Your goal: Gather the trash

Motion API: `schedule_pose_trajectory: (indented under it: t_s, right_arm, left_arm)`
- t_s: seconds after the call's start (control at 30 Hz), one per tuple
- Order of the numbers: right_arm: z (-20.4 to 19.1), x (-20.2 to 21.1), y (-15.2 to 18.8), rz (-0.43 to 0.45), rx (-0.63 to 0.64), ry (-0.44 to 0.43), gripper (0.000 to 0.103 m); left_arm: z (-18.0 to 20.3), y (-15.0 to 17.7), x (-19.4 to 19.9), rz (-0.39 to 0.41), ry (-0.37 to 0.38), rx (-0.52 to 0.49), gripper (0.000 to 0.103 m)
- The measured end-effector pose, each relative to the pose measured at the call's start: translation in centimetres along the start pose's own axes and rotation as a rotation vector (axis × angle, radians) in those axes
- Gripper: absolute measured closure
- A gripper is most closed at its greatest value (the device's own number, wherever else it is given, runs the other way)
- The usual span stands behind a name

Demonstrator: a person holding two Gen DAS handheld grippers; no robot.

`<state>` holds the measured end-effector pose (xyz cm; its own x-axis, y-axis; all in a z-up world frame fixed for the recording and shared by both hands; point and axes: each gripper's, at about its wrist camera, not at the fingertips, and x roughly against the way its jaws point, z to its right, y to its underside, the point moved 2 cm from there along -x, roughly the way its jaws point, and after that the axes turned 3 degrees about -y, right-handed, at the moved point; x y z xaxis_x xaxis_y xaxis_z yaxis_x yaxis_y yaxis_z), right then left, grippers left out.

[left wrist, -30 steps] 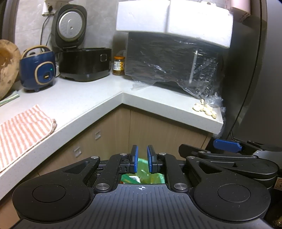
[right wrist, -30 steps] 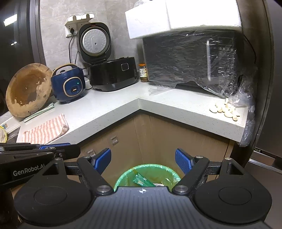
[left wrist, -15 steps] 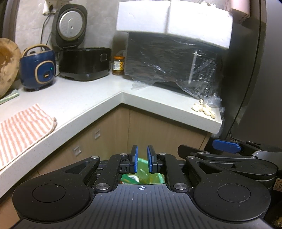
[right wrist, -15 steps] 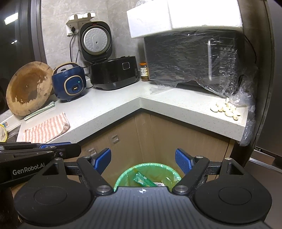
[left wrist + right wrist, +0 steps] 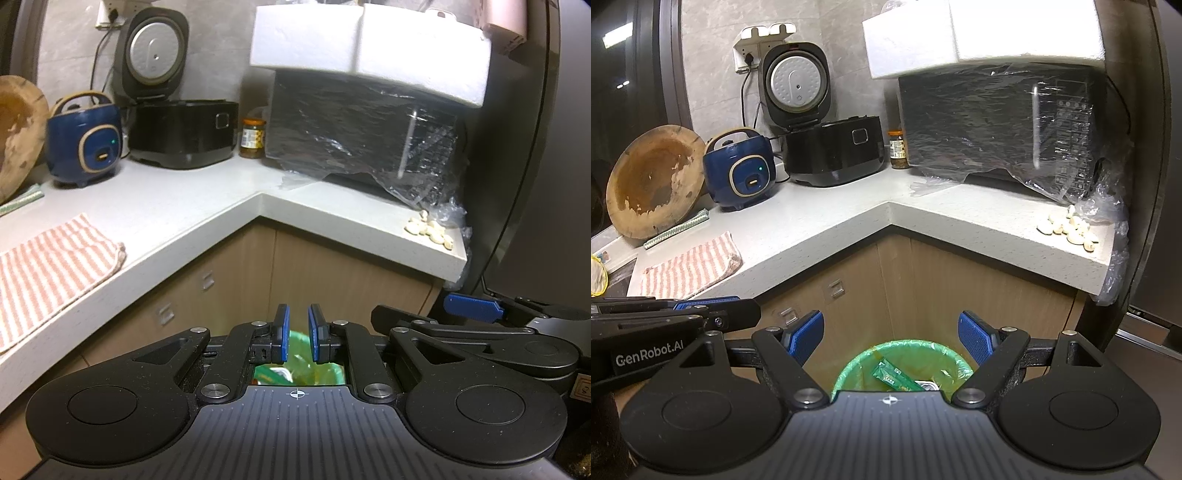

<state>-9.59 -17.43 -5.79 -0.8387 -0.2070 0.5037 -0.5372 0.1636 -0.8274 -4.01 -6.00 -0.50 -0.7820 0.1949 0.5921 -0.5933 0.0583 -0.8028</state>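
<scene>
Blue pads on the left tongs point(image 5: 298, 332) stand drawn in to a narrow slit with nothing gripped between them; the right tongs point(image 5: 891, 338) stand wide apart and empty, both hanging above the green-lined trash bin point(image 5: 849, 363) on the floor in the cabinet corner; a green wrapper point(image 5: 894, 376) lies inside the bin; above, the pale L-shaped surface point(image 5: 820, 225) carries a striped cloth point(image 5: 690, 269), a blue rice cooker point(image 5: 740, 173), a black cooker with its lid up point(image 5: 833, 151), a jar point(image 5: 897, 147), a plastic-wrapped microwave point(image 5: 1001, 125) and peeled garlic cloves point(image 5: 1067, 229) near its right end
</scene>
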Motion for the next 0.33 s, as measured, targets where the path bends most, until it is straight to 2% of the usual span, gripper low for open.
schedule_pose_trajectory:
  t_s: [0.33]
  right_arm:
    - [0.0,-0.8,-0.5,0.000,0.000,-0.006,0.022]
  left_arm:
    - [-0.7,-0.2,-1.2,-0.011,-0.002,-0.016,0.087]
